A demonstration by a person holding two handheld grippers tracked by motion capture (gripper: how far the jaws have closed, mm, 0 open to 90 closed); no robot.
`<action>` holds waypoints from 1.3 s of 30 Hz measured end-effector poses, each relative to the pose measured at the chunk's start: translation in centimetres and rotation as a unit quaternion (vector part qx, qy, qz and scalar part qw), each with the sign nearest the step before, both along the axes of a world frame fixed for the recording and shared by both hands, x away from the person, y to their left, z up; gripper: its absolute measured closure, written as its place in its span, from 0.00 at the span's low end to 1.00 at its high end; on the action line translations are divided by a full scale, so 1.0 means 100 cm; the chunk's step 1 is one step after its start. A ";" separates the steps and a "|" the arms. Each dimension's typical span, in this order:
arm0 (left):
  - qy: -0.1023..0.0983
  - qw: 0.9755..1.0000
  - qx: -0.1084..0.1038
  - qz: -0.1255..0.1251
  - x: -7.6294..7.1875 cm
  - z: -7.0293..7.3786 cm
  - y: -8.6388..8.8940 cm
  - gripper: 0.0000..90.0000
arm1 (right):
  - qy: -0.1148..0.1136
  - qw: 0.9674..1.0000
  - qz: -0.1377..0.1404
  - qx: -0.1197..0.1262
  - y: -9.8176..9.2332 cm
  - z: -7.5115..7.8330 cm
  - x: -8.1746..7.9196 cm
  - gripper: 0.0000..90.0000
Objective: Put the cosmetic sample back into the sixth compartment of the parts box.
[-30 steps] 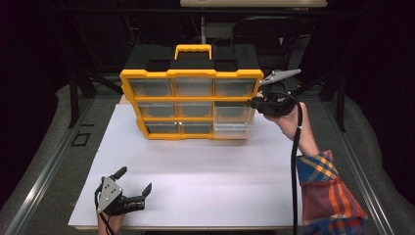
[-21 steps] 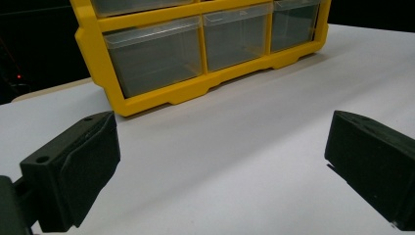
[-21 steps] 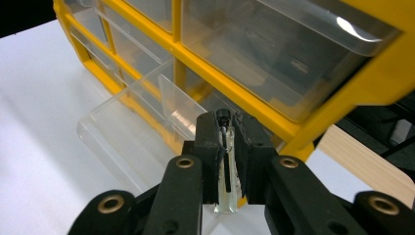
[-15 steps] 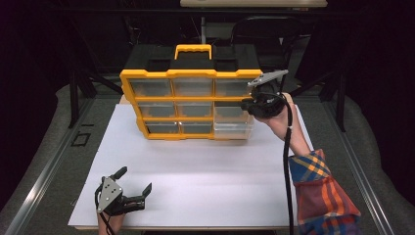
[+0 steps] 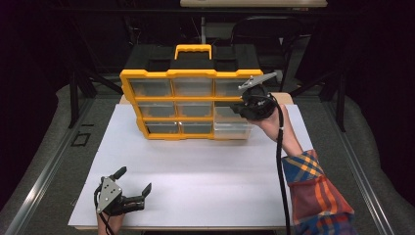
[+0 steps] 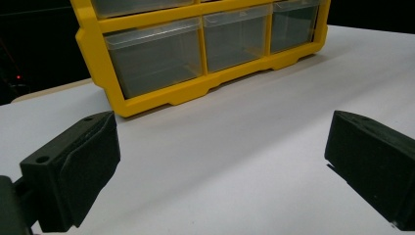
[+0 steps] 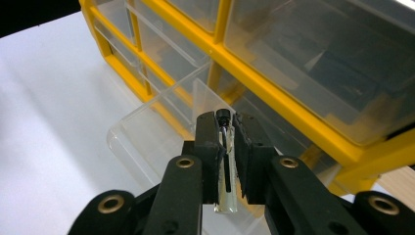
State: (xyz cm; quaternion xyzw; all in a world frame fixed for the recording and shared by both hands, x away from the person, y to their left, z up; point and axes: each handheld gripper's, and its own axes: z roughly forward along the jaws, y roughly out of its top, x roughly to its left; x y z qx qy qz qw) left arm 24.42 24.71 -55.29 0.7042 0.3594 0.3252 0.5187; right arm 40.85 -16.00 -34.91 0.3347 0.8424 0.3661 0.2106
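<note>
Your high view looks forward and down over the whole tabletop (image 5: 205, 166). Each tongs camera sits low, facing the yellow drawer organizer (image 5: 191, 103), the right one much closer; all three share it.

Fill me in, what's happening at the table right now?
A person works with two hand-held grippers at a white table. The right gripper is shut on a small clear vial with a dark cap and holds it over the pulled-out clear drawer at the bottom right of the yellow drawer organizer. The vial is not yet in the drawer. The left gripper rests near the table's front edge, open, holding nothing.
</note>
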 end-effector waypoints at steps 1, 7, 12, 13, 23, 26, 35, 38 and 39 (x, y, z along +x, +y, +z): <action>0.000 1.000 0.000 0.000 0.000 0.000 0.000 0.00 | 0.001 1.000 0.001 -0.001 0.001 -0.001 0.000 0.90; 0.002 1.000 0.000 0.001 0.001 -0.001 -0.001 0.00 | 0.009 1.000 0.008 -0.004 0.005 -0.009 0.003 0.90; 0.000 1.000 0.001 0.000 0.000 0.000 -0.001 0.00 | 0.017 1.000 0.006 -0.010 0.006 -0.015 0.006 0.90; -0.001 1.000 0.001 0.000 0.000 0.000 -0.001 0.00 | 0.017 1.000 0.006 -0.010 0.006 -0.016 0.006 0.90; 0.000 1.000 0.000 0.000 0.000 0.000 0.000 0.00 | 0.034 0.999 0.004 -0.017 0.007 -0.025 0.011 0.90; 0.000 1.000 0.000 0.000 0.000 0.000 0.000 0.00 | 0.038 0.999 0.004 -0.019 0.007 -0.028 0.013 0.90; 0.000 1.000 0.000 -0.001 0.000 0.000 -0.001 0.00 | 0.046 0.999 0.005 -0.026 0.008 -0.031 0.015 0.90; 0.000 1.000 -0.001 -0.001 0.000 0.000 0.000 0.00 | 0.046 0.999 0.006 -0.028 0.009 -0.031 0.015 0.90; 0.000 1.000 -0.001 -0.001 0.001 0.000 0.000 0.00 | 0.047 0.998 0.005 -0.028 0.009 -0.031 0.015 0.89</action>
